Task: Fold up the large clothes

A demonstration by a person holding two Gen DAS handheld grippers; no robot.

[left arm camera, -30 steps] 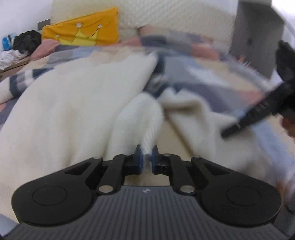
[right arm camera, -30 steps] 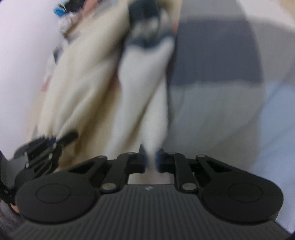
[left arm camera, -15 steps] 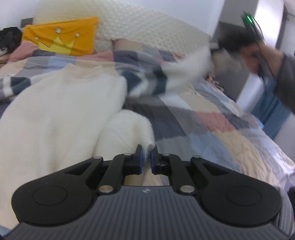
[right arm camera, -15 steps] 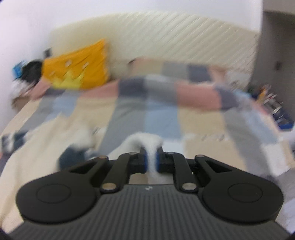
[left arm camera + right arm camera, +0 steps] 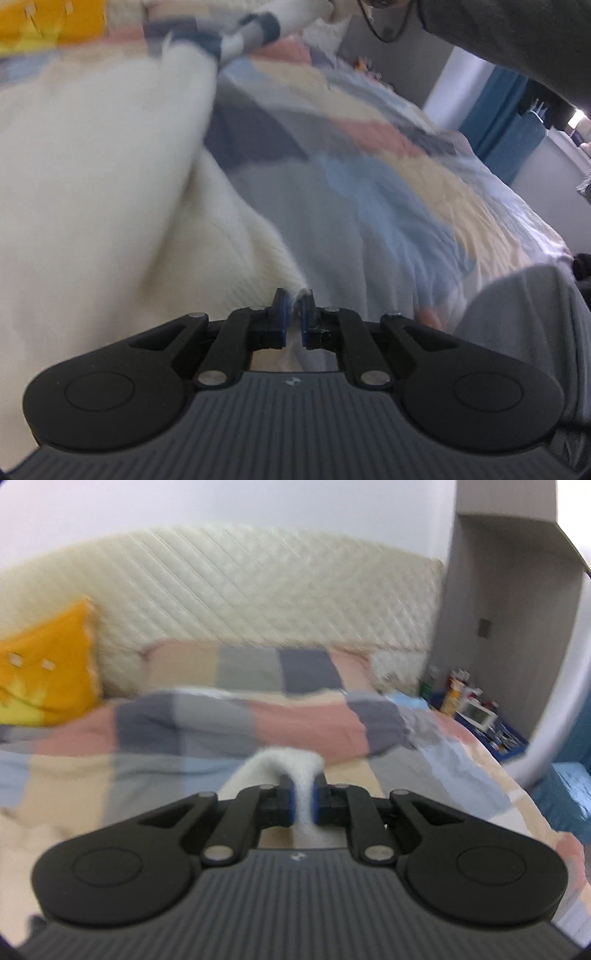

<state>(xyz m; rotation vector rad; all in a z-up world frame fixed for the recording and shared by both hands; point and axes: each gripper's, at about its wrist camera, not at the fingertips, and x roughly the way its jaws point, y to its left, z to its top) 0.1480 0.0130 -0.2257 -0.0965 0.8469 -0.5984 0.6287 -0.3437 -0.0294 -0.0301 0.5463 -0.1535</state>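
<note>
A large cream knit sweater (image 5: 103,177) with dark blue and grey stripes lies spread over a checked quilt (image 5: 388,177) on a bed. My left gripper (image 5: 293,314) is shut on the sweater's ribbed edge, low over the quilt. A striped part of the sweater (image 5: 251,33) is stretched up to the top of the left wrist view. My right gripper (image 5: 303,797) is shut on a cream fold of the sweater (image 5: 284,764) and holds it lifted above the quilt (image 5: 184,720), facing the headboard.
A yellow crown cushion (image 5: 40,679) leans at the bed's head on the left by the quilted cream headboard (image 5: 258,602). A grey cabinet (image 5: 495,609) and a cluttered bedside shelf (image 5: 476,709) stand at the right. A person's grey-sleeved arm (image 5: 498,33) crosses above.
My right gripper has lifted its fold of the sweater up and toward the headboard, stretching the striped part. My left gripper has kept its hold and tilted lower over the quilt.
</note>
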